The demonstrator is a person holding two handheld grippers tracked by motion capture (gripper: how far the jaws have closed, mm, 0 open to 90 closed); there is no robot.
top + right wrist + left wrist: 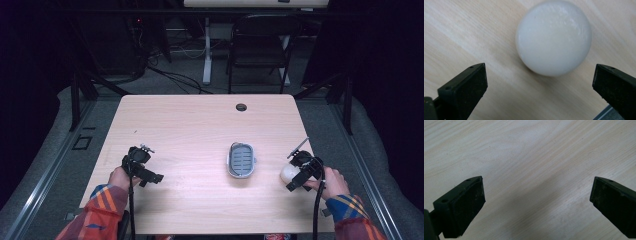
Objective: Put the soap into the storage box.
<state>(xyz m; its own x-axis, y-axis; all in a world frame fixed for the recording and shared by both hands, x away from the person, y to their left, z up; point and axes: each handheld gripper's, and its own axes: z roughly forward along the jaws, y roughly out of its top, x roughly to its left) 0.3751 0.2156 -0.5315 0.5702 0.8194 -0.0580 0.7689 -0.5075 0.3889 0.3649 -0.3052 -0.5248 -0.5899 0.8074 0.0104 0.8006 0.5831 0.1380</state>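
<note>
A white, smooth, rounded lump [553, 37] lies on the pale wooden table [190, 125] near its right edge. In the high view the white lump [287, 173] sits just left of my right gripper [301, 174]. In the right gripper view my right gripper [540, 68] is open, its jaws wide apart, and the lump lies just beyond the tips, untouched. A grey oval dish [241, 160] with a slotted bottom rests at the table's middle right. My left gripper [145, 170] hovers at the front left; in its own view the left gripper [537, 185] is open over bare wood.
A round cable hole [241, 107] sits near the table's far edge. A black folding chair [260, 45] and a white desk leg [207, 50] stand behind the table. The table's right edge [605, 113] runs close to the right jaw.
</note>
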